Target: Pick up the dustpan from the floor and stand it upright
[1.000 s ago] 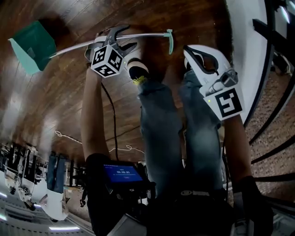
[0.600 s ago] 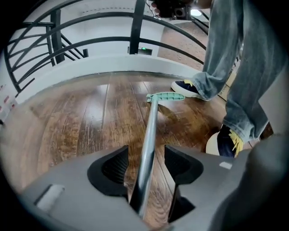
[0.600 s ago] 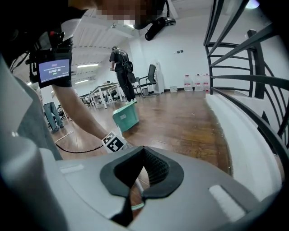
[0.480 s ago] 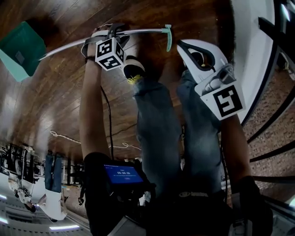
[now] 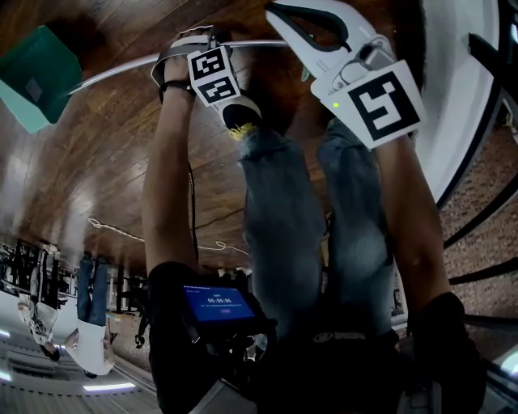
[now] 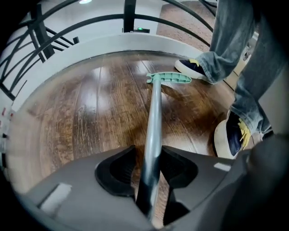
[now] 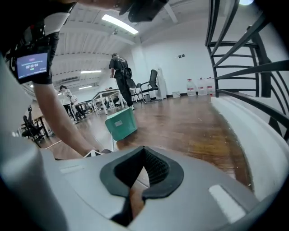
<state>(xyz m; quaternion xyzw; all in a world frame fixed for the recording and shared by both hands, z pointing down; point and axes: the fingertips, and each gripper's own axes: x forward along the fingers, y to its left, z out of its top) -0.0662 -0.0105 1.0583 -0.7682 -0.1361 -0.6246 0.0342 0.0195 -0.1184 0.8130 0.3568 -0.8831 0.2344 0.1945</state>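
The dustpan lies on the wooden floor, its green pan (image 5: 36, 77) at the upper left and its long silver pole (image 5: 121, 69) running right. My left gripper (image 5: 206, 36) points steeply down over the pole. In the left gripper view the pole (image 6: 153, 117) runs between the jaws of that gripper (image 6: 149, 155) to the green grip end (image 6: 169, 78). The jaws are closing, with slim gaps still beside the pole. My right gripper (image 5: 275, 10) is shut and empty, above the grip end. The right gripper view shows its closed tips (image 7: 143, 151) and the green pan (image 7: 121, 122) beyond.
A curved white base with black railing (image 5: 453, 97) bounds the floor on the right. The person's shoes (image 6: 192, 67) (image 6: 230, 135) stand close to the grip end. A thin cable (image 5: 194, 202) trails over the floor. People, chairs and desks (image 7: 119, 67) are far off.
My left gripper sank onto the pole and its jaws narrowed around it. My right gripper moved up the picture to the pole's grip end.
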